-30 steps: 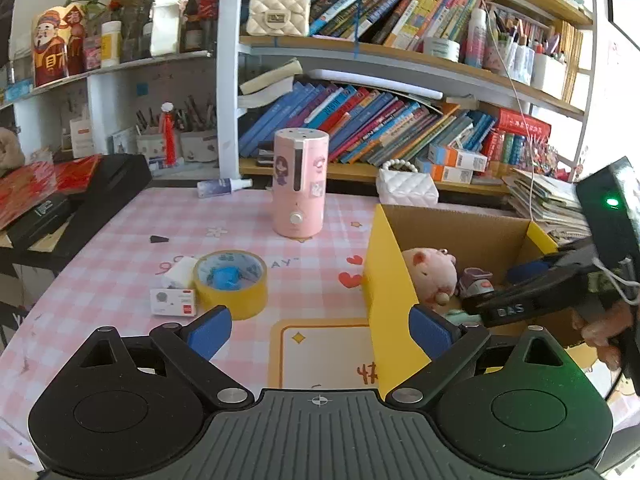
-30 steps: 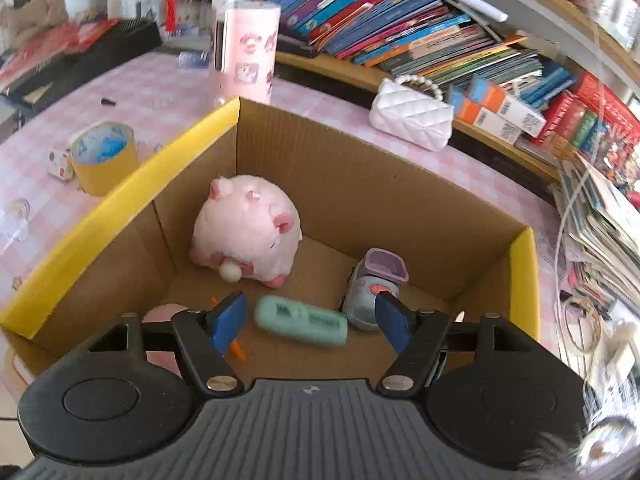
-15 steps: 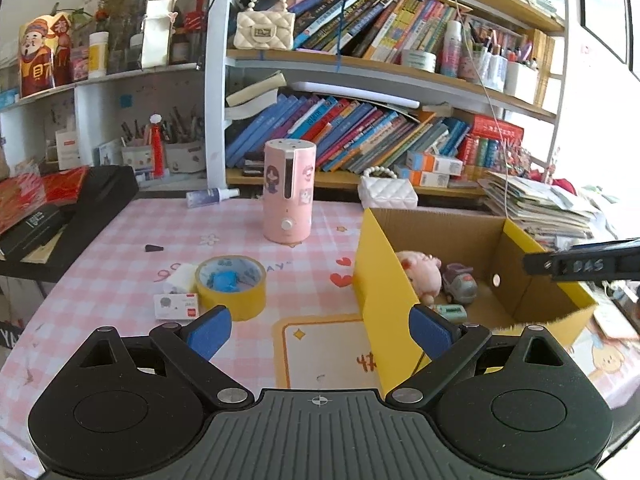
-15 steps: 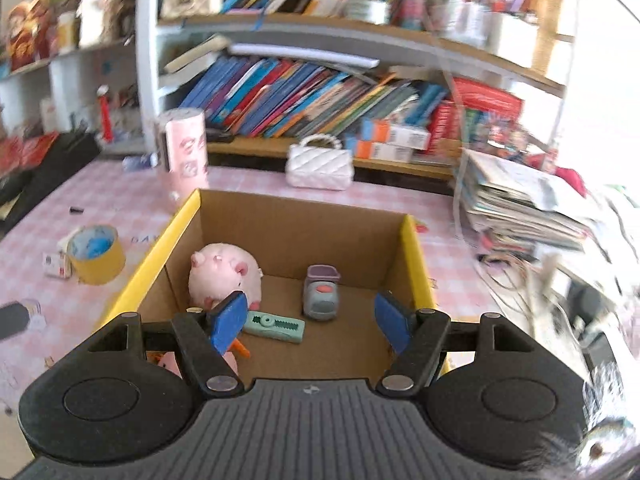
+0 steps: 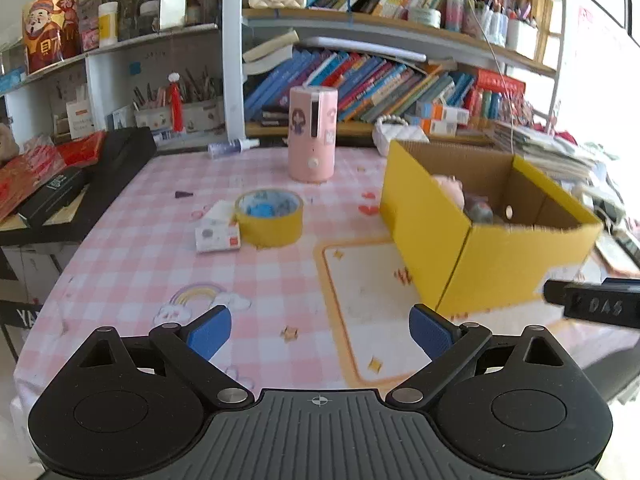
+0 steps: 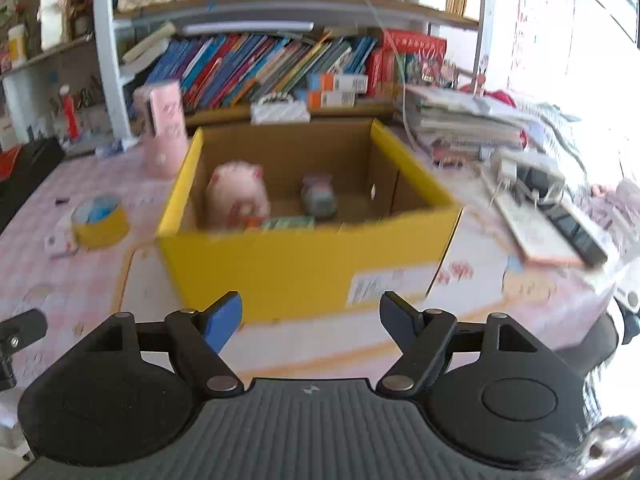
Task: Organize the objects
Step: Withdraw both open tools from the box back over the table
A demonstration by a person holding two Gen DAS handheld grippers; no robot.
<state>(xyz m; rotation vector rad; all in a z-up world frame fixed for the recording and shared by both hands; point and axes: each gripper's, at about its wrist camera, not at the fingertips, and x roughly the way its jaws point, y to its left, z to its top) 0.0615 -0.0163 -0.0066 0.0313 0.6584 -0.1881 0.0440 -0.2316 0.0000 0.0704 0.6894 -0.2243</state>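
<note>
Yellow-sided cardboard box (image 6: 304, 256) is sitting on the pink checked table (image 5: 132, 264), holding a pink plush pig (image 6: 238, 194), a small grey toy (image 6: 319, 199) and a teal bar (image 6: 289, 223). Left gripper (image 5: 320, 330) and right gripper (image 6: 311, 316) are hovering before it, jaws spread, gripping nothing.

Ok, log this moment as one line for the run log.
left gripper open, empty | right gripper open, empty | yellow box holds pink plush pig | yellow tape roll on table
</note>
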